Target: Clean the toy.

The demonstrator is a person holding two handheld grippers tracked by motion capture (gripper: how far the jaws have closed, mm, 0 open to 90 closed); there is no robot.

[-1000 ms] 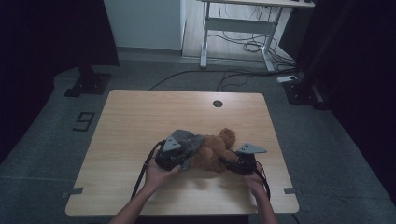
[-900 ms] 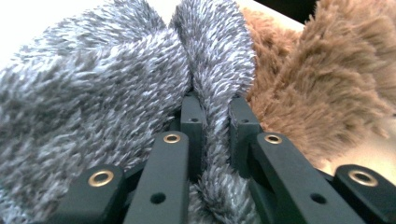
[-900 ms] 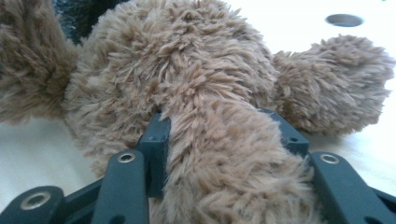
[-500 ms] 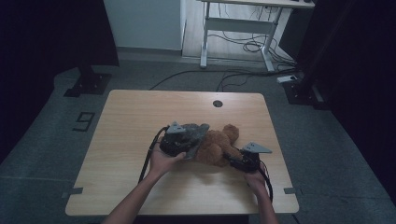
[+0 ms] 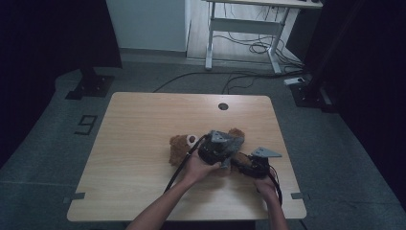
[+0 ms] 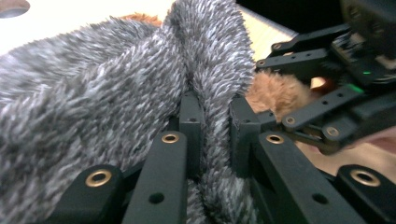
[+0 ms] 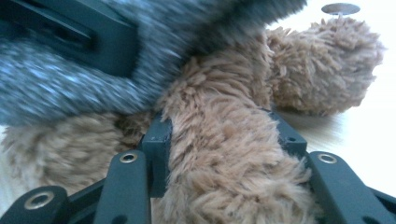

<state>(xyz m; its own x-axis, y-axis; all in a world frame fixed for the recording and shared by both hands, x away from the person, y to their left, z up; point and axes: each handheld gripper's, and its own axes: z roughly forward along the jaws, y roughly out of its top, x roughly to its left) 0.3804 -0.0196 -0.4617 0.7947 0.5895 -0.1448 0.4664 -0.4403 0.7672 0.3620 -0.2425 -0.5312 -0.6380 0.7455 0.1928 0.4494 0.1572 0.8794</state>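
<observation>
Grey knit garment pinched in left gripper; right gripper clamped on brown teddy bear.

Brown plush teddy bear lying on its side, mid-table. Fuzzy grey knit garment bunched over its body, a fold pinched upward.

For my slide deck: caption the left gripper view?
Left gripper pinching a fold of grey knit garment on a brown teddy bear.

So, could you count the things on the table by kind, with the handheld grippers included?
Brown teddy bear: 1
Grey knitted garment: 1
Handheld grippers: 2, the left gripper and the right gripper
Total: 4
</observation>
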